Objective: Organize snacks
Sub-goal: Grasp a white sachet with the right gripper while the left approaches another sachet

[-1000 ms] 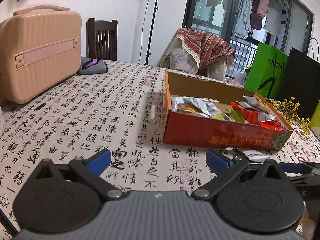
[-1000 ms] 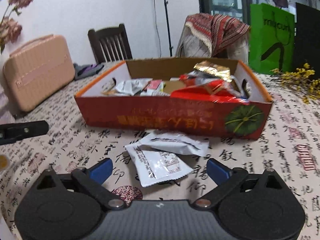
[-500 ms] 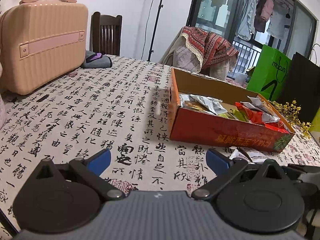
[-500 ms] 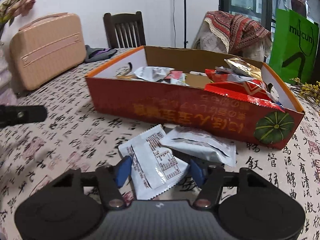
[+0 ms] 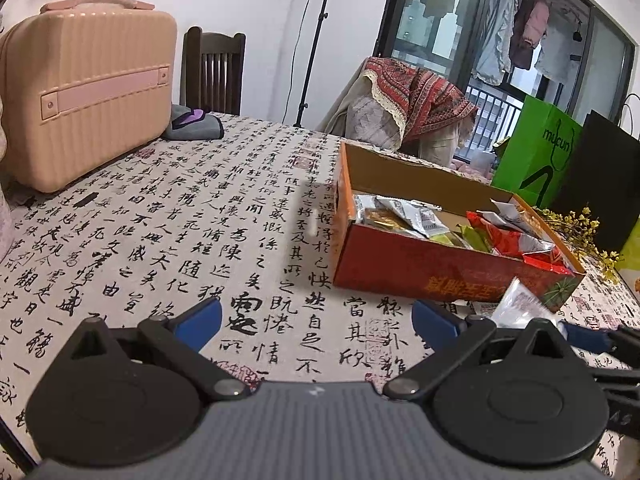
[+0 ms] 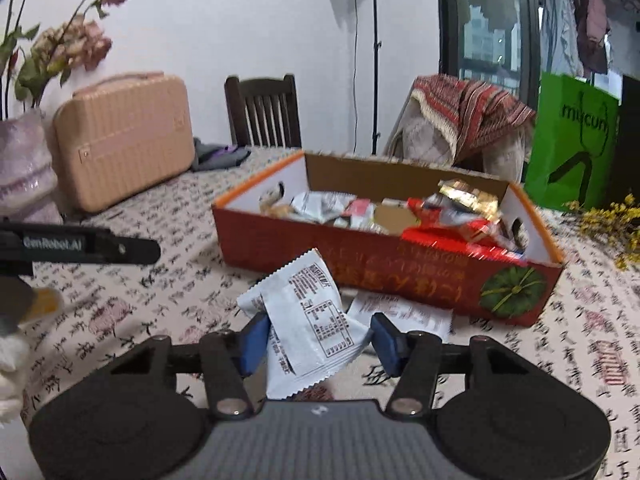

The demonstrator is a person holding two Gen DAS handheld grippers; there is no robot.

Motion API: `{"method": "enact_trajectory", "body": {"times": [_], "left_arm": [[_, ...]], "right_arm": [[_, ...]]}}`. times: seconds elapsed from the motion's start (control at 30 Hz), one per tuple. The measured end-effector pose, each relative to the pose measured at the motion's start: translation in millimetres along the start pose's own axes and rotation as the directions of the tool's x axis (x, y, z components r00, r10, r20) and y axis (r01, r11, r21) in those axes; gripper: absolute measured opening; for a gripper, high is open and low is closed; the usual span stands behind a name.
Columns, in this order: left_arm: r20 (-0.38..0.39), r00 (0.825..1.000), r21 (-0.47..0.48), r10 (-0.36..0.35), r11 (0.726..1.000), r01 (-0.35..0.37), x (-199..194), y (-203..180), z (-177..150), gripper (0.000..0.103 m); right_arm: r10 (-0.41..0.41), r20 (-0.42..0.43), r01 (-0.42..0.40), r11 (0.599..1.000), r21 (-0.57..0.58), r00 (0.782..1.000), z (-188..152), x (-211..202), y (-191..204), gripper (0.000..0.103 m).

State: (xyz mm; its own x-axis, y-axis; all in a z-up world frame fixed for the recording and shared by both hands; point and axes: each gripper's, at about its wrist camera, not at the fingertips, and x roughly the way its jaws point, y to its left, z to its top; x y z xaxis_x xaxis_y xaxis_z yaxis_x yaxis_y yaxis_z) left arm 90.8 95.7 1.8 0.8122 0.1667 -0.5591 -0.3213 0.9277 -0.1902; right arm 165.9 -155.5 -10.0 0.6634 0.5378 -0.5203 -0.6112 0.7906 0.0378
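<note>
The tabletop (image 6: 152, 280), covered in a cloth printed with black calligraphy, carries everything here. At its far left stands a pink hard-shell case (image 5: 88, 92), with a grey and purple bundle of cloth (image 5: 194, 122) lying just beside it and a dark wooden chair (image 6: 262, 110) behind the far edge. A second chair draped in a red patterned throw (image 6: 472, 114) sits beyond the box, and a green paper bag (image 6: 572, 140) stands at the far right, with sprigs of small yellow flowers (image 6: 612, 224) lying near it. Dried pink flowers (image 6: 76, 40) rise from a pale vase at the left of the right wrist view. The red cardboard box (image 6: 360, 256), open at the top and marked with a green pumpkin on its front wall, sits in the middle of the tabletop and holds a loose heap of snack packets (image 6: 452, 208) in silver, red, gold and green. The right tool (image 6: 316, 338) hangs in front of the box, its blue pads clamped on a white snack packet (image 6: 308, 312) that is lifted clear of the cloth and tilted. Another white packet (image 6: 404, 312) lies flat on the tabletop, just in front of the box wall. The left tool (image 5: 316, 320) hovers low over bare cloth to the left of the box, its pads wide apart with nothing between them.
</note>
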Motion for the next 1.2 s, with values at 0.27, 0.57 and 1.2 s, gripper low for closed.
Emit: {"method": "enact_trajectory", "body": {"times": [0.27,0.57,1.2], "left_arm": [[-0.015,1.000,0.015,0.004,1.000,-0.004,7,-15,8,0.103],[-0.051,0.999,0.048,-0.004,0.999,0.006,27,-50,17,0.103],[-0.186,0.981,0.127,-0.053,0.989,0.077,85,-140,23,0.103]], "right_arm": [[-0.032,0.083,0.027,0.998,0.059,0.996,7,-26,-26,0.055],[-0.086,0.124,0.066,0.986,0.154,0.989,-2,-35,-76,0.055],[-0.189,0.118,0.140,0.933,0.332,0.975,-26,-20,-162,0.055]]}}
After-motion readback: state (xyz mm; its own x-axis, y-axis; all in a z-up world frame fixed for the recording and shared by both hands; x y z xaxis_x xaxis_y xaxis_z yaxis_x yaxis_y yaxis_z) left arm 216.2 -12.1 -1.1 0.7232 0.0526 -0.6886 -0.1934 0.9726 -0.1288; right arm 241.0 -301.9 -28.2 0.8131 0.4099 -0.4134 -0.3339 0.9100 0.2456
